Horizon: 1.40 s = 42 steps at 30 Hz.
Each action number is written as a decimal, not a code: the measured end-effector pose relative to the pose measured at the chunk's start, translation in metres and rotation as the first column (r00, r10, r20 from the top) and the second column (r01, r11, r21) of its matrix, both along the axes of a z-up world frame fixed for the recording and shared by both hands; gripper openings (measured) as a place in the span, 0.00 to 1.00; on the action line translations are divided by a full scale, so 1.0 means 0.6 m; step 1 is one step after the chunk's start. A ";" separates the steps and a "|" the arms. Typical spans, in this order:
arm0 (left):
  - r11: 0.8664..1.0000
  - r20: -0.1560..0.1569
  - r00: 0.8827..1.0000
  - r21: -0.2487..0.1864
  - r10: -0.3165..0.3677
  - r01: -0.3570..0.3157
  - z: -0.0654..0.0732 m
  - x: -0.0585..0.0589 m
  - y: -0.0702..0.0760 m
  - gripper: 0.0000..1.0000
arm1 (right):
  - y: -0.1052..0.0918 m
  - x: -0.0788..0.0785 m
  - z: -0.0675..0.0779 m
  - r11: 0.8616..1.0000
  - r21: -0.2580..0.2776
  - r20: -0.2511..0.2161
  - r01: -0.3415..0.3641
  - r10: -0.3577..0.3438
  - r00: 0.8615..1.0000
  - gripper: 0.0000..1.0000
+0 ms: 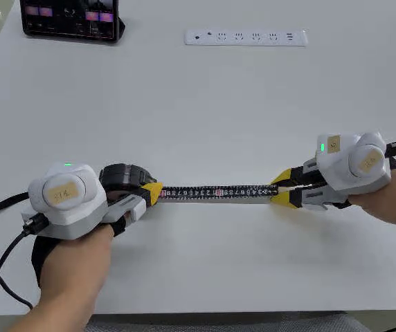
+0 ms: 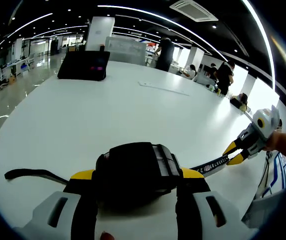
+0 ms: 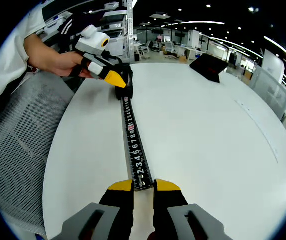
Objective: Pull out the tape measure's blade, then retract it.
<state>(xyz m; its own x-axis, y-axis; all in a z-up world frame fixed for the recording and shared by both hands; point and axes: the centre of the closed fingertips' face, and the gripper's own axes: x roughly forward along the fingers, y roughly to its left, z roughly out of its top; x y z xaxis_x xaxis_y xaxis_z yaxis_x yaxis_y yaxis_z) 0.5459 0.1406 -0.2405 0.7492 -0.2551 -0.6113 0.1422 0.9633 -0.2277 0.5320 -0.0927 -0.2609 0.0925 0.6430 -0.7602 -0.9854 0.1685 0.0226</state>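
Observation:
The black tape measure case (image 1: 125, 181) sits at the left of the white table, and my left gripper (image 1: 149, 193) is shut on it; the case (image 2: 135, 170) bulges between the yellow-tipped jaws in the left gripper view. Its black blade (image 1: 215, 191) with white numbers runs out to the right, just above the table. My right gripper (image 1: 283, 188) is shut on the blade's end. In the right gripper view the blade (image 3: 133, 145) stretches from my right gripper (image 3: 144, 186) up to the case (image 3: 125, 80) held by the left gripper (image 3: 114, 79).
A white power strip (image 1: 246, 37) lies at the far side of the table (image 1: 205, 117), and a dark tablet on a stand (image 1: 70, 17) at the far left. A black cable trails off the left gripper near the front edge. A mesh chair (image 3: 18, 150) stands beside the table.

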 end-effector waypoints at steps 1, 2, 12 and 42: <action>1.000 -0.002 1.000 -0.003 -0.001 0.001 0.000 0.000 0.000 0.59 | 0.003 0.000 0.001 1.000 0.004 0.000 -0.001 0.001 1.000 0.11; 1.000 -0.002 1.000 -0.003 -0.002 0.002 0.000 0.000 0.000 0.59 | 0.007 0.000 0.002 1.000 0.008 0.000 -0.002 0.002 1.000 0.11; 1.000 -0.004 1.000 -0.003 -0.005 0.005 0.001 0.000 0.000 0.59 | 0.030 -0.002 0.004 0.999 0.032 -0.009 -0.006 0.006 1.000 0.11; 1.000 -0.008 1.000 -0.024 -0.006 0.006 0.001 -0.001 0.005 0.59 | 0.099 -0.003 0.002 0.996 0.084 -0.038 -0.025 0.028 0.999 0.10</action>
